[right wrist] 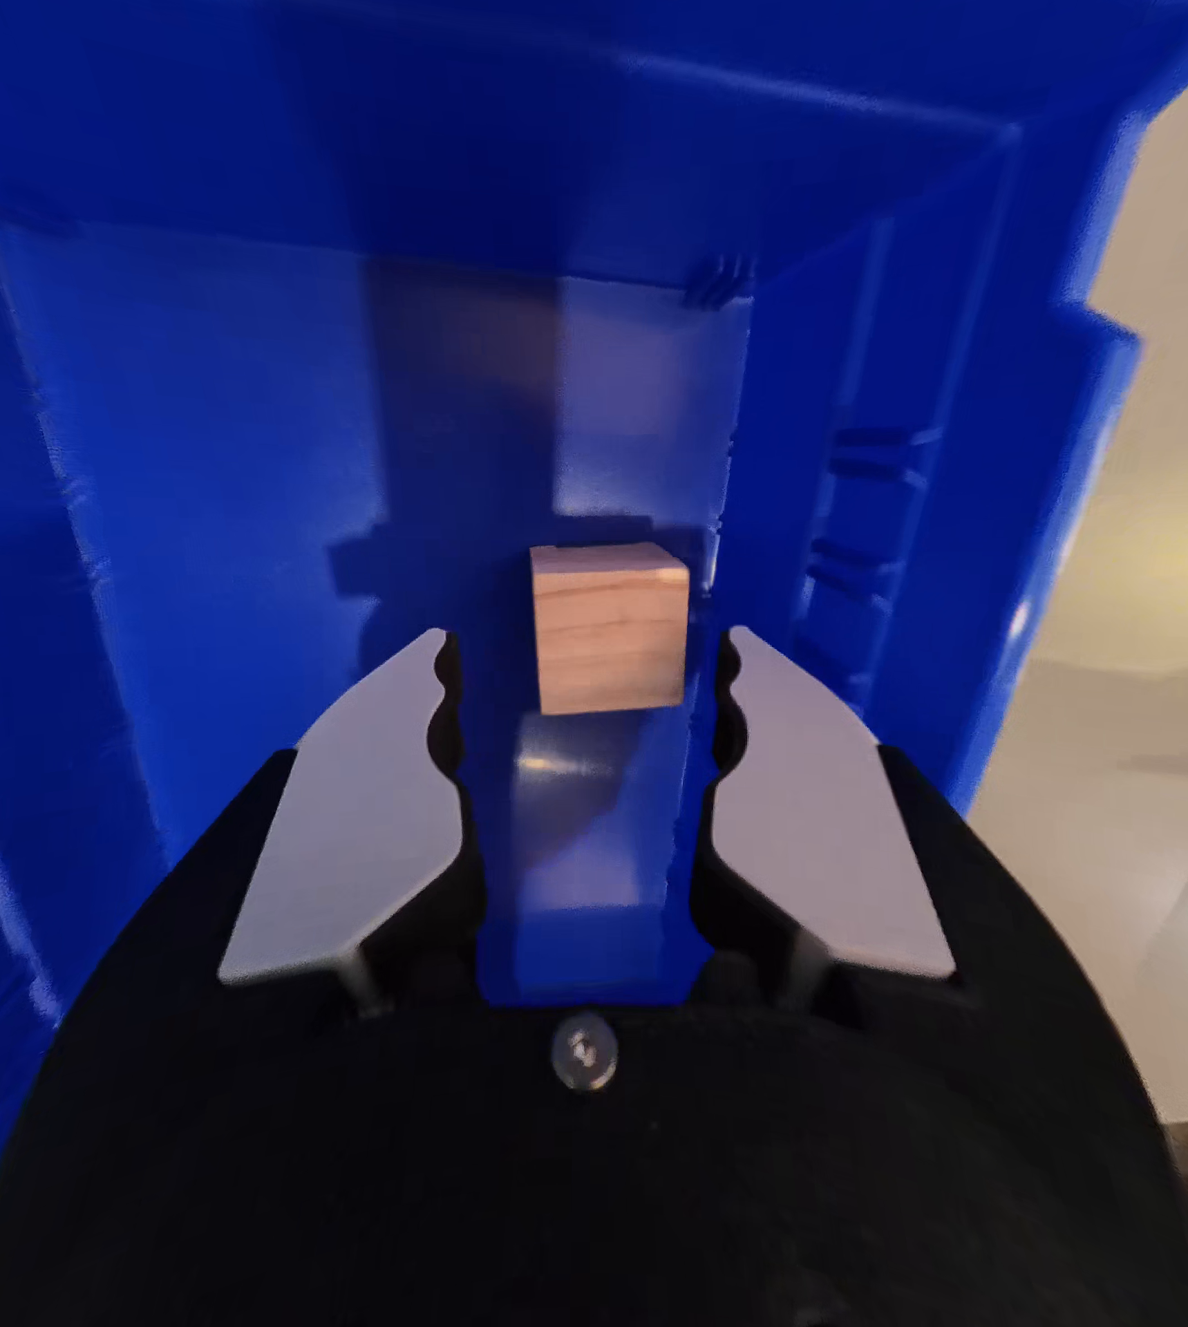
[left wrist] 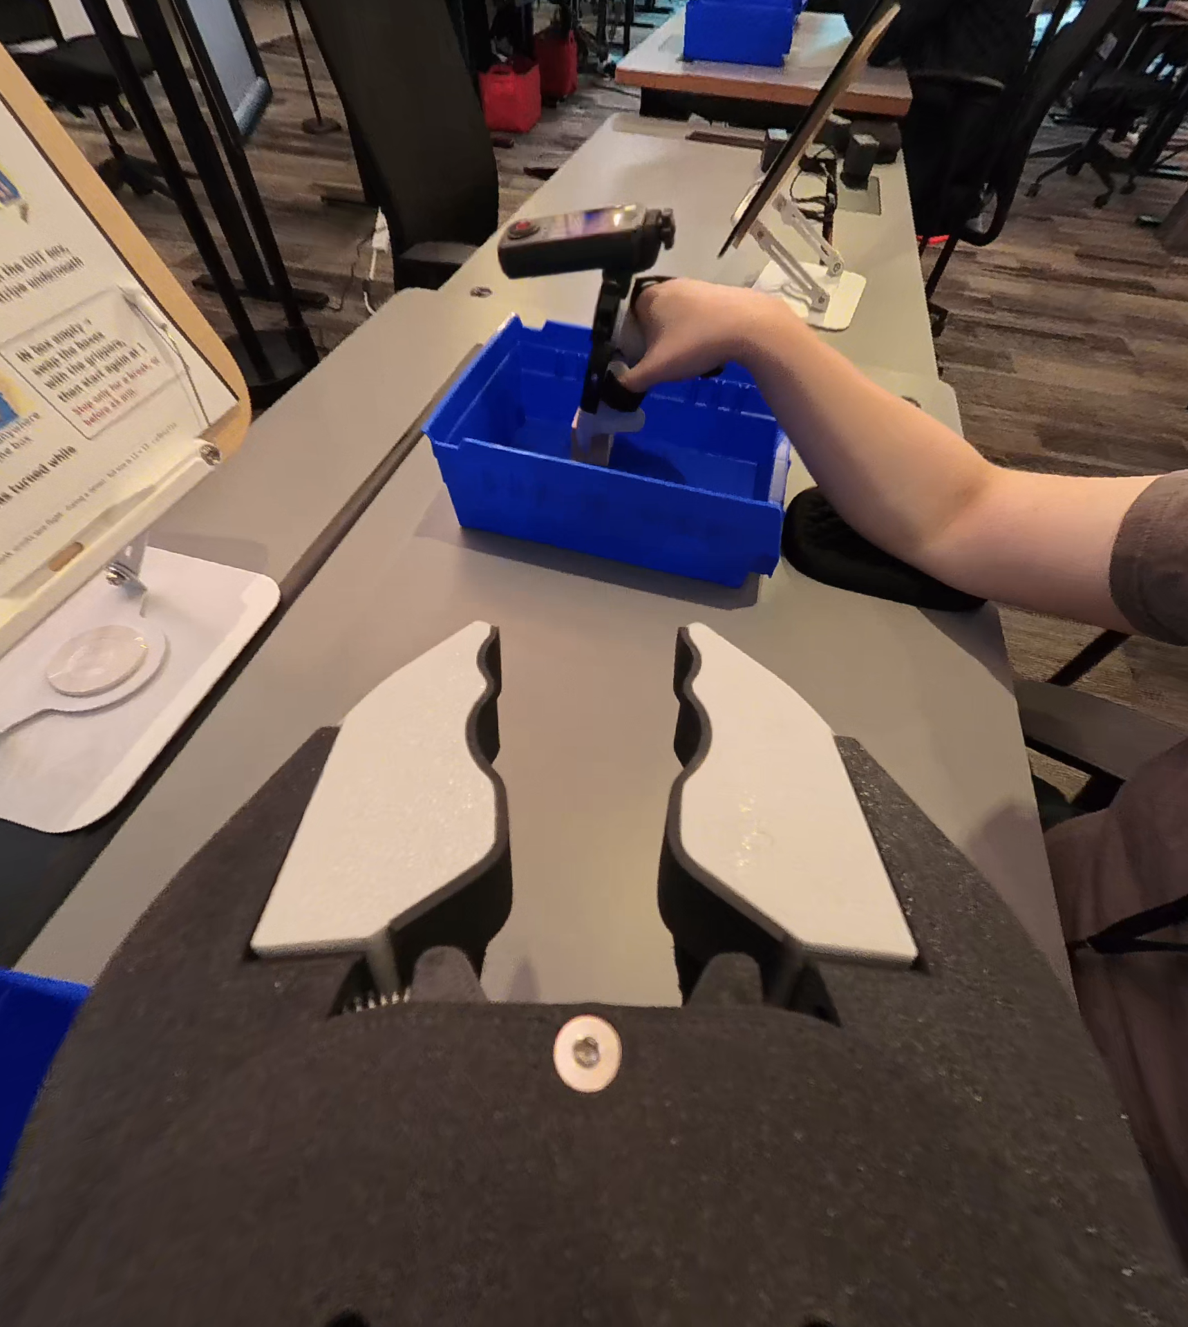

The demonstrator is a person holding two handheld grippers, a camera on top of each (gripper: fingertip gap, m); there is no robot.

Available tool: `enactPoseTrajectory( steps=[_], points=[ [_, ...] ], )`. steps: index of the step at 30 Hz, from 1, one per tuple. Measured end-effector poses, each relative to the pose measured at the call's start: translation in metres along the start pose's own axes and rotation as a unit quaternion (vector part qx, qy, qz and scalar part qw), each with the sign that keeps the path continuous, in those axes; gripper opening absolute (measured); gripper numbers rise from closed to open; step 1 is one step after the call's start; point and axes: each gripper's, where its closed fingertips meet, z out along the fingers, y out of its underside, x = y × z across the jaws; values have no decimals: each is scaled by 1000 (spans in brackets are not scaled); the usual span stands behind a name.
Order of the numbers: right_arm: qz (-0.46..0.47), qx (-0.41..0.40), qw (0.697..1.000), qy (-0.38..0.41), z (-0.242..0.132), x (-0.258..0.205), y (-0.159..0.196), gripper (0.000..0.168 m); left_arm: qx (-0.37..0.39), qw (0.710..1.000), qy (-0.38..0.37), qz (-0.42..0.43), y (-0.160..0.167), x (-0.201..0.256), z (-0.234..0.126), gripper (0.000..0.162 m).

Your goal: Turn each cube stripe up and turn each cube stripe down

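Right gripper [right wrist: 587,675] reaches into the blue bin [right wrist: 217,431], fingers wide and empty, just short of the wooden cube [right wrist: 609,639] on the bin floor. No stripe shows. The cube looks light, rigid and smooth; grip opposite flat faces. Left gripper [left wrist: 587,689] hovers over the worktop [left wrist: 576,790], fingers wide, empty.

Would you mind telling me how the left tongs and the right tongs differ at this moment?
The left tongs hang over the bare grey table, while the right tongs reach down inside the blue bin. Nothing lies ahead of the left tongs; a wooden cube sits on the bin floor just beyond the right tongs' tips, ungripped. Both are open and empty.
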Motion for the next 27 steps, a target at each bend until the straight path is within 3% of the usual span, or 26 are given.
enactPoseTrajectory(
  steps=[3, 6, 8, 13, 16, 18, 23, 27],
  points=[
    [-15, 46, 999, -2, -25, -8, -8, 70, 12, 999, -34, 20, -6, -8, -23, 47],
    [-38, 96, 995, -5, -51, -18, -17, 70, 11, 992, -119, 45, -1, -32, -60, 46],
    [-55, 120, 991, -15, -63, -28, -20, 70, -32, 985, -160, 62, 22, -46, -82, 38],
    [-97, 132, 986, -27, -71, -46, -21, 70, -202, 932, -288, 84, 93, -99, -122, 50],
    [-110, 131, 985, -36, -70, -54, -21, 70, -257, 923, -263, 117, 124, -108, -113, 49],
    [-119, 130, 983, -46, -69, -59, -20, 70, -260, 932, -224, 120, 137, -113, -95, 39],
    [-132, 114, 983, -55, -62, -62, -15, 71, -267, 947, -160, 79, 171, -131, -61, 46],
    [-138, 110, 983, -54, -59, -63, -16, 72, -345, 918, -177, 79, 200, -147, -62, 56]
  ],
)
